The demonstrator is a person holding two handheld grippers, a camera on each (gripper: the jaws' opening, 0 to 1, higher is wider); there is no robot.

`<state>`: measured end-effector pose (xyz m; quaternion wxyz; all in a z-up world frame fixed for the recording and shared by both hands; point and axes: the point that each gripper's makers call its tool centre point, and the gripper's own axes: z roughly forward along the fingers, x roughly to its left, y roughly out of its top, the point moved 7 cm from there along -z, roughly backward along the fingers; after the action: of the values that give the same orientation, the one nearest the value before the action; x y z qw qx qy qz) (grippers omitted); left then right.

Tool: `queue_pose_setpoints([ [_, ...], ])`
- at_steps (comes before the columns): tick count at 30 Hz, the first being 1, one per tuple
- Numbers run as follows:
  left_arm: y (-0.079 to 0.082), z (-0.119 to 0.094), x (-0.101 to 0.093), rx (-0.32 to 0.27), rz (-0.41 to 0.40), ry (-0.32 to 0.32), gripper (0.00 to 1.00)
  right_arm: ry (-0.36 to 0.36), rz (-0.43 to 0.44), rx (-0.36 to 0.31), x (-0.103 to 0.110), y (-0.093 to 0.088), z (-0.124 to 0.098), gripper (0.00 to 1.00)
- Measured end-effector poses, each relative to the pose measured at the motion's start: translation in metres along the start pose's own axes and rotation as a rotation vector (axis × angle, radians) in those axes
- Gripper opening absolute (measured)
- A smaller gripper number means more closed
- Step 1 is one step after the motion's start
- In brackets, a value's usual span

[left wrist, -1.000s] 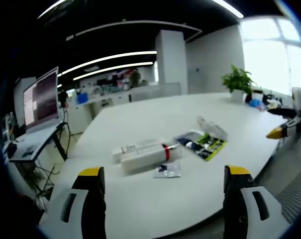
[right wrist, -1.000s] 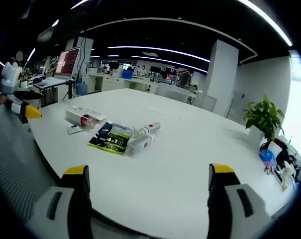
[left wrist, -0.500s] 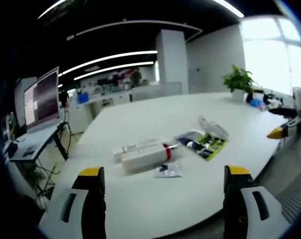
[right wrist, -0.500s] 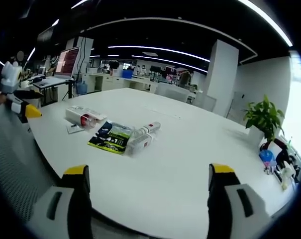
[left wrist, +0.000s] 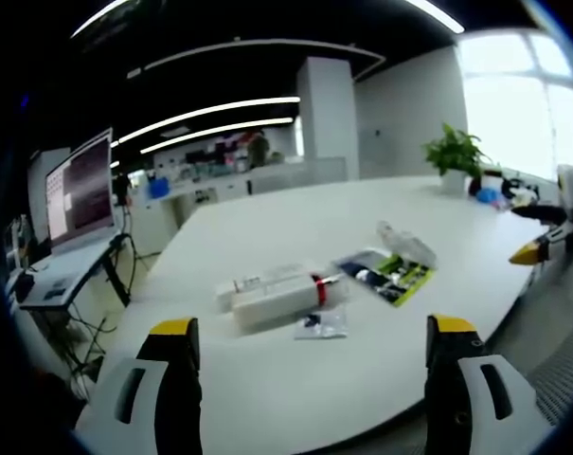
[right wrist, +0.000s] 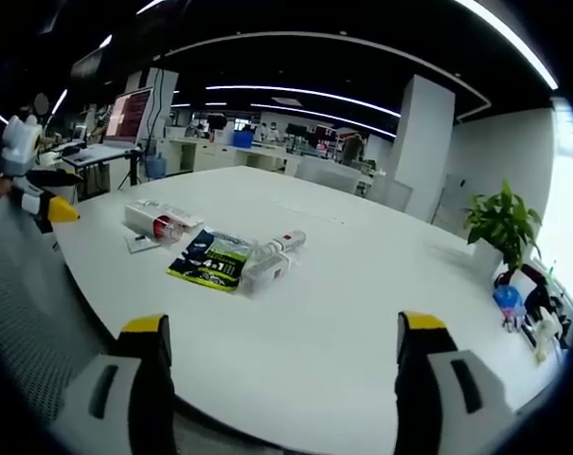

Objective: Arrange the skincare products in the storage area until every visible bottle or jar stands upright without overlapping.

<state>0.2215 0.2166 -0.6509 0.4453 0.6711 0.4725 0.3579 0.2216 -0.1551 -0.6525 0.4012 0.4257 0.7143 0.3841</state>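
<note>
Several skincare products lie flat on the white table point(left wrist: 295, 218). A white tube with a red band point(left wrist: 284, 300) lies beside a long white box point(left wrist: 258, 281); a small sachet point(left wrist: 319, 325) lies in front. A dark and green packet point(left wrist: 383, 273) lies to the right, with a clear bottle point(left wrist: 404, 244) on its side behind it. In the right gripper view the same tube point(right wrist: 159, 225), packet point(right wrist: 212, 258) and clear bottle point(right wrist: 270, 261) show. My left gripper point(left wrist: 311, 334) is open, short of the table. My right gripper point(right wrist: 278, 332) is open over the near edge.
A potted plant point(left wrist: 454, 154) and small items stand at the table's far end. A monitor on a stand point(left wrist: 78, 190) is to the left. The right gripper's yellow tip point(left wrist: 532, 252) enters at the right edge; the left gripper's tip point(right wrist: 54, 212) enters at the left.
</note>
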Motion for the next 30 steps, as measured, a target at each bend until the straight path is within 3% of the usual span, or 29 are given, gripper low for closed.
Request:
queue_pose_setpoints([
  [20, 0.0018, -0.0012, 0.0039, -0.029, -0.006, 0.018, 0.97, -0.005, -0.008, 0.001, -0.0003, 0.0009, -0.0012, 1.0],
  [30, -0.0014, -0.0013, 0.002, 0.028, 0.007, 0.0, 0.97, -0.015, -0.011, 0.012, -0.0015, 0.0, -0.0011, 1.0],
])
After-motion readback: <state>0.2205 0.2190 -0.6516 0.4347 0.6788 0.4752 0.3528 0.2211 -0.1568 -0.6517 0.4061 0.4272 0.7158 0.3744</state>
